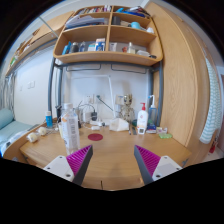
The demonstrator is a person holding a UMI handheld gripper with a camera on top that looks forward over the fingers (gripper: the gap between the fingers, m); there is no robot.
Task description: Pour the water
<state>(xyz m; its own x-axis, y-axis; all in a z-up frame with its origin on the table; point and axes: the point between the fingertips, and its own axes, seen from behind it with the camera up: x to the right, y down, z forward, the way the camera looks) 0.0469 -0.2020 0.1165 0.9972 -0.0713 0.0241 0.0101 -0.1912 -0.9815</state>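
Magenta pads lined the inner faces of the two fingers (72, 163) of the gripper (110, 163), which stood released, wide apart, with nothing between them but bare wood. They hovered over the near part of a light wooden desk (110, 150).

At about eleven o'clock from the fingers, beyond the left one, stood a clear plastic bottle (70, 129) with a white label, upright on the desk. Whether it held water could not be told. Just behind it, slightly to the left, rose a second clear container (68, 111), and further toward ten o'clock sat a small blue-capped item (47, 122) near the wall.

Straight ahead at twelve o'clock, a small dark red round object (95, 136) lay flat on the desk, well clear of the fingers. Past it, crumpled white material (117, 125) rested near the back wall. At about one o'clock stood a white bottle with a red top (142, 119), upright, and next to it, against the wooden side panel, a taller spray-type bottle (152, 110). A small greenish thing (163, 133) lay just to the right of those, at about two o'clock.

Above the desk hung a wooden shelf unit (106, 58) of two levels, crowded with bottles and boxes too small to name. A tall wooden panel (180, 80) closed the desk in at three o'clock.
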